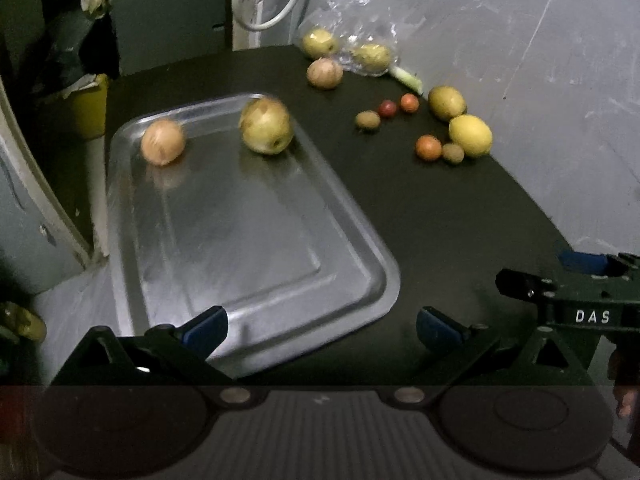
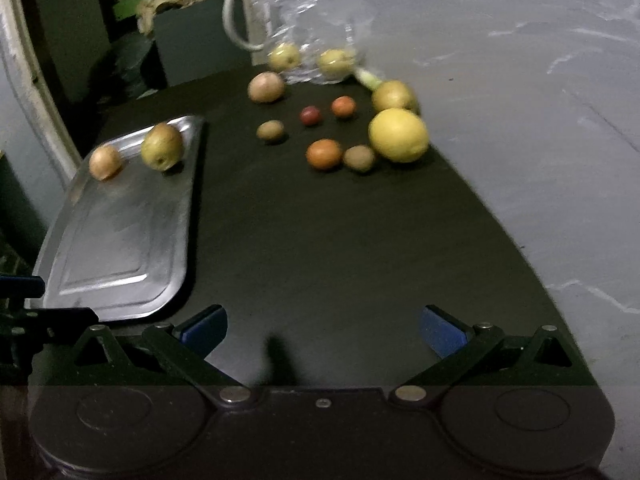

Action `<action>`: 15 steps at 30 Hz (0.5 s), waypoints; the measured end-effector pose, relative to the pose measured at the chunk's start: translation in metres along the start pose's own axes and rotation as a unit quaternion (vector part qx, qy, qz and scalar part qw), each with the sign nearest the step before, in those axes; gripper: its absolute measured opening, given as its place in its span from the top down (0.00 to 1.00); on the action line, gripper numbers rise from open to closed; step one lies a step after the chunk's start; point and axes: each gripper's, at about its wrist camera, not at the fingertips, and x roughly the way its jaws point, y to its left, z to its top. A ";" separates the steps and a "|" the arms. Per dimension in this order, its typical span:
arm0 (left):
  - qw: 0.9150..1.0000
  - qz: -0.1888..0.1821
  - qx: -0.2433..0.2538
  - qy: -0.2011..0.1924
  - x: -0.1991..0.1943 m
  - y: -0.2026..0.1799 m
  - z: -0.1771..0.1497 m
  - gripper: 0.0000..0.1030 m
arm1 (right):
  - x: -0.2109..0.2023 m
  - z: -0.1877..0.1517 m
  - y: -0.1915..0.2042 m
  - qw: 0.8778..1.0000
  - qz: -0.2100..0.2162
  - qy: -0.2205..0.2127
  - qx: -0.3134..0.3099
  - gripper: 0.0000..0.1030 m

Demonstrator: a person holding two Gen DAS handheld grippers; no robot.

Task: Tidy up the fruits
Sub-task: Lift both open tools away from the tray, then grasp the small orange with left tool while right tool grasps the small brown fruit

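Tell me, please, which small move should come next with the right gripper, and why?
Probably move the right gripper forward toward the lemon. Both grippers are open and hold nothing. Only two pieces lie on the metal tray, at its far end, while the lemon and the small fruits beside it still lie on the dark table, straight ahead of the right gripper.

A shiny silver tray (image 1: 256, 264) is set on a black bench (image 1: 440, 220). A bright yellow lemon (image 2: 398, 135), small orange-red tomatoes (image 2: 324, 154) and brownish kiwis (image 2: 359, 158) are seen. Blue pads are fitted on black fingers (image 2: 442, 332).
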 end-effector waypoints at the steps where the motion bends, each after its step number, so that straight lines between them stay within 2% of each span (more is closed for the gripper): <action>1: 1.000 0.001 0.001 -0.002 0.002 -0.003 0.004 0.01 | 0.000 0.001 -0.003 1.000 -0.003 -0.004 0.002 0.01; 9: 1.000 0.003 0.000 -0.005 0.022 -0.020 0.033 0.01 | 0.006 0.011 -0.026 0.999 -0.024 -0.032 0.017 0.01; 15: 1.000 0.002 -0.004 -0.004 0.041 -0.030 0.056 0.01 | 0.018 0.023 -0.038 0.999 -0.021 -0.043 0.015 0.01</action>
